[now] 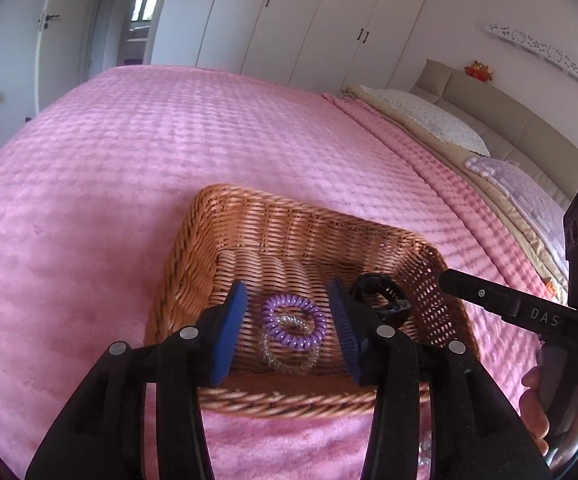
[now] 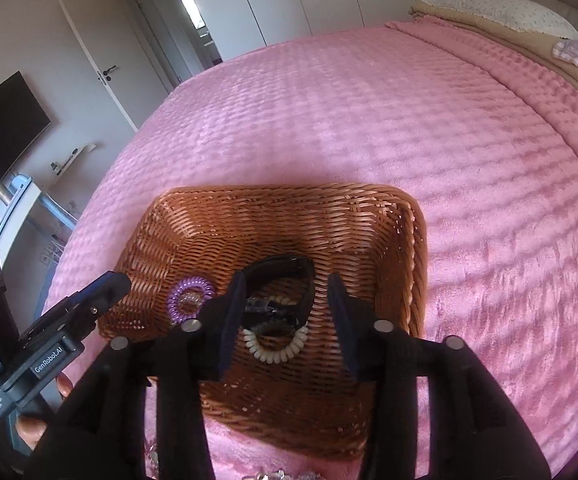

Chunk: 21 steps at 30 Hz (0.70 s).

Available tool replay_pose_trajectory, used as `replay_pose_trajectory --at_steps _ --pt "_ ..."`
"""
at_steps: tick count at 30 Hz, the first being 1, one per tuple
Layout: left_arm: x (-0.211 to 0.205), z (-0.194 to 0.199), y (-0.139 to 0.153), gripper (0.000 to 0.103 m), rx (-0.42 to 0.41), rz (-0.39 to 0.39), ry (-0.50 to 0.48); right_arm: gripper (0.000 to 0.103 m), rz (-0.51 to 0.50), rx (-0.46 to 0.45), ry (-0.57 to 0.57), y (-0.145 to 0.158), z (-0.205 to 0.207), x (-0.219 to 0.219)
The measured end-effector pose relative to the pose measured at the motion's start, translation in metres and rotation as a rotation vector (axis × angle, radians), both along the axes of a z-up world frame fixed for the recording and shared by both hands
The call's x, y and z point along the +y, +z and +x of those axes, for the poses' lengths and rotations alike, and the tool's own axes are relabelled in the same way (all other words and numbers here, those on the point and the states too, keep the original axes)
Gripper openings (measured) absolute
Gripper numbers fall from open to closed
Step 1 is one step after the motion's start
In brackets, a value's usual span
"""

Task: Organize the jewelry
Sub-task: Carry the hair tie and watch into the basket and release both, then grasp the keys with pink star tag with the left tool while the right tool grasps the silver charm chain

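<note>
A wicker basket sits on the pink bed. Inside lie a purple spiral band, a clear spiral band under it, a black band or watch strap and a white spiral band. My left gripper is open and empty, hovering over the purple band. My right gripper is open and empty above the black and white bands. Each gripper shows at the edge of the other's view.
The pink quilted bedspread spreads all around the basket. Pillows lie at the head of the bed on the right. Small shiny items lie on the bedspread near the basket's front edge. Wardrobes and a door stand behind.
</note>
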<state>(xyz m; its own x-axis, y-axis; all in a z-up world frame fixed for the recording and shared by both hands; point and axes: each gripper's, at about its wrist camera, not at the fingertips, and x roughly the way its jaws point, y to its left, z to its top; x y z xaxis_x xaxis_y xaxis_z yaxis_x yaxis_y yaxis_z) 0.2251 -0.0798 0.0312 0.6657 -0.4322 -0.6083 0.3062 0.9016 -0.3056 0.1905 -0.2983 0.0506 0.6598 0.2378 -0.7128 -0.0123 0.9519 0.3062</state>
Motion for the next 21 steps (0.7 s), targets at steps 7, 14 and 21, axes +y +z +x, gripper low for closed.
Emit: replay_pose_trajectory --at_steps 7,14,21 --pt "0.029 -0.075 0.056 0.048 -0.114 -0.017 -0.009 0.049 -0.009 -0.116 0.066 0.041 -0.074 0.013" --pt "0.058 -0.152 0.072 0.048 -0.179 -0.016 0.003 0.049 -0.073 -0.199 0.084 0.04 -0.136 0.016" --pt "0.079 -0.194 0.031 0.048 -0.109 -0.038 -0.002 0.049 -0.176 -0.185 0.044 -0.008 -0.167 0.011"
